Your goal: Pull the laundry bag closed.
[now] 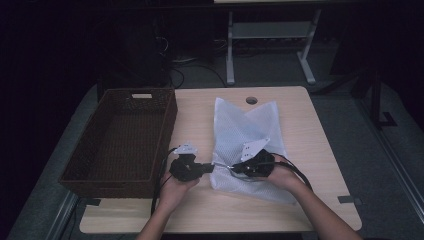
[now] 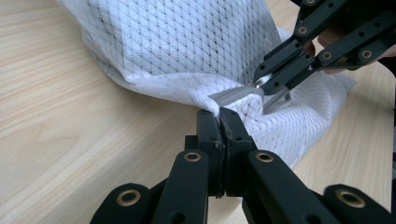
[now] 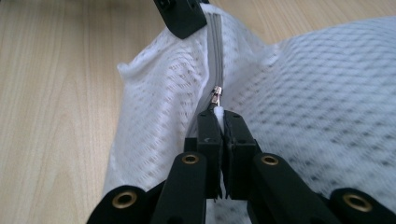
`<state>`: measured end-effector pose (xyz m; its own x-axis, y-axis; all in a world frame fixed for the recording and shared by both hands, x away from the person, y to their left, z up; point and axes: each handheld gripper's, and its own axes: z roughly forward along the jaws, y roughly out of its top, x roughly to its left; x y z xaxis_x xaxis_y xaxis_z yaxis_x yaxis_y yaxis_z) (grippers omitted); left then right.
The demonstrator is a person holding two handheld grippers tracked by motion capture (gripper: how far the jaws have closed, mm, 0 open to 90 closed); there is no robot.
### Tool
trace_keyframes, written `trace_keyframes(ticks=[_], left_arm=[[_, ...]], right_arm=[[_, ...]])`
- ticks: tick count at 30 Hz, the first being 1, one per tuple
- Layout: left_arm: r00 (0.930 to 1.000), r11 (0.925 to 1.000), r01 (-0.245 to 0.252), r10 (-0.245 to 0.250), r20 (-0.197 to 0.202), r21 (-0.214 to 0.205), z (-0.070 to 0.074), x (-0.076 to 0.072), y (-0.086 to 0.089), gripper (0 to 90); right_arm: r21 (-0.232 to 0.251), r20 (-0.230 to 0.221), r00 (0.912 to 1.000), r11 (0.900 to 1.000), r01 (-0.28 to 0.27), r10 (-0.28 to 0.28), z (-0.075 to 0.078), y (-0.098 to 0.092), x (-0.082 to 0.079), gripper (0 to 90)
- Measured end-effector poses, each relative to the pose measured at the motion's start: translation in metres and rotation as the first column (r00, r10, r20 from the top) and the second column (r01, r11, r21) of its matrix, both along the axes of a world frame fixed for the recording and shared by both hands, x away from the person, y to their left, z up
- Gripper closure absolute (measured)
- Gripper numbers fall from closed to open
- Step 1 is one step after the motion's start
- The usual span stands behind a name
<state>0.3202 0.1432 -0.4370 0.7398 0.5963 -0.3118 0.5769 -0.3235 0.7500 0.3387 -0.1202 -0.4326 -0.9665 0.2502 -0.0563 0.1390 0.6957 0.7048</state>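
The white mesh bag [image 1: 246, 145] lies flat on the wooden table [image 1: 320, 145], to the right of a dark wicker basket [image 1: 122, 140], and both grippers meet at its near left corner.

The left gripper [image 1: 212, 167] comes in from the bag's left side. In the left gripper view its jaws are pressed together on the corner of the bag [image 2: 187, 51], where the hem and the grey zipper tape [image 2: 233, 94] end, so the fabric bunches up just ahead of the tips. The rest of the bag spreads away beyond the jaws and to their right.

The right gripper [image 1: 234, 168] faces it from the opposite side, its hand [image 1: 282, 176] resting on the mesh. In the right gripper view its jaws are clamped on the small white pull tab of the zipper slider [image 3: 216, 96], which sits just beyond the tips. The zipper tape [image 3: 213, 51] runs straight ahead from there to the other gripper's tip [image 3: 183, 16] at the top of the view. In the left gripper view the right gripper [image 2: 268, 88] shows just beyond and to the right of the left jaws, close but not touching them, with mesh on both sides.
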Motion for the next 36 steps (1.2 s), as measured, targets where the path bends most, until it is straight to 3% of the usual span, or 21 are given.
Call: trace_keyframes(ticks=[15, 21, 36], left_arm=[[1.0000, 1.0000, 0.005, -0.005, 0.004, -0.008, 0.001, -0.003, 0.000, 88.8], [0.9998, 0.9999, 0.016, -0.016, 0.007, -0.003, 0.003, -0.007, -0.001, 88.8], [1.0000, 1.0000, 0.003, -0.003, -0.009, 0.002, 0.001, -0.008, 0.003, 88.9]], right_arm=[[0.001, 0.015, 0.9997, 0.9998, 0.018, -0.018, 0.005, -0.013, -0.003, 86.6], [0.037, -0.011, 0.9996, 0.9989, 0.028, -0.028, 0.003, -0.019, -0.002, 86.6], [0.032, -0.006, 0.9991, 0.9986, 0.042, -0.042, 0.005, -0.030, -0.005, 86.6]])
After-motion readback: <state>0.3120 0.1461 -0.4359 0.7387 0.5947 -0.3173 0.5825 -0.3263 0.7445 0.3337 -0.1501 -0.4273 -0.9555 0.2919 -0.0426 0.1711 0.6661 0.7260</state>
